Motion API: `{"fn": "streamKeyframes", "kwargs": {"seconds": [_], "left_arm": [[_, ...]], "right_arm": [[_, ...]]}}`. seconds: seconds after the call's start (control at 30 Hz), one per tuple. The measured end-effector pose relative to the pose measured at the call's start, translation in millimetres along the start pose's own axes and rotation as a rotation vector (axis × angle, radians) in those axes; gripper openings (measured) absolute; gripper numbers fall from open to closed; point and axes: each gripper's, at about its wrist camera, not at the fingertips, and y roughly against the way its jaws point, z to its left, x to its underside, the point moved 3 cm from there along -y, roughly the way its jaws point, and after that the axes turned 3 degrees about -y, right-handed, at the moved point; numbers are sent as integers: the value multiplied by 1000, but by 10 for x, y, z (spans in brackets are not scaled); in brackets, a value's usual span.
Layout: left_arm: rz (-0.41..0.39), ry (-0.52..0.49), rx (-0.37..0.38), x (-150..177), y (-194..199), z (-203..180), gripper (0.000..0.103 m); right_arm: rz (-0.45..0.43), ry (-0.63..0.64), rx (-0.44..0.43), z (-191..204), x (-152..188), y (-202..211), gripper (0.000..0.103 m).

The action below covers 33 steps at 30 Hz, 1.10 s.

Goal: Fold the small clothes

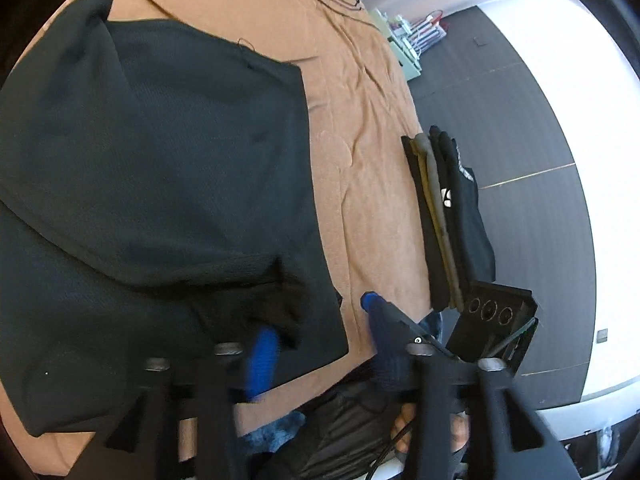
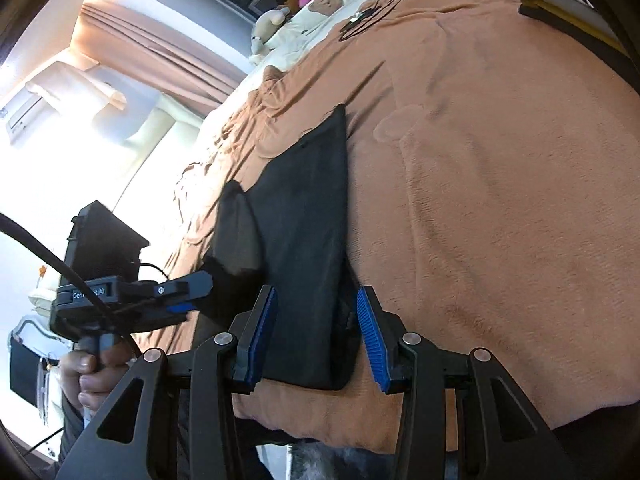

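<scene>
Lying on the bed: a dark garment (image 1: 160, 160), partly folded, spread flat on the brown blanket (image 1: 360, 120) near its front edge.
Fold: one flap of the garment was turned over and ended in a rumpled corner just ahead of the left tool (image 1: 320, 328).
Left tool: its jaws stood apart; the rumpled corner lay over the tip of one blue pad (image 1: 262, 364), and nothing was clamped.
Right tool (image 2: 316, 294): its jaws stood partly apart, astride the narrow near end of the garment; whether the pads pressed the cloth could not be told.
Relation of tools: side by side at the garment's near edge, the left one at the flap, the right one at the outer side.
Hand (image 2: 96, 368): wrapped round the left tool's handle.
Folded stack (image 1: 444, 220): dark and olive clothes piled at the blanket's edge, well apart from the garment.
</scene>
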Motion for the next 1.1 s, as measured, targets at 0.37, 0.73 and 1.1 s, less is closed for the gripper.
{"fn": "streamKeyframes", "kwargs": {"seconds": [0.37,0.73,1.1], "left_arm": [[-107,46,-33,91,511,325,69],[-177,139,-130,343,936,839,69],[-160,186,-206,558,1002,1197,59]], "right_arm": [[33,102,-15,261,11,-289,64],[94,287,90,721,109,-638,69],[173,536,334,1145,260,-1007,69]]}}
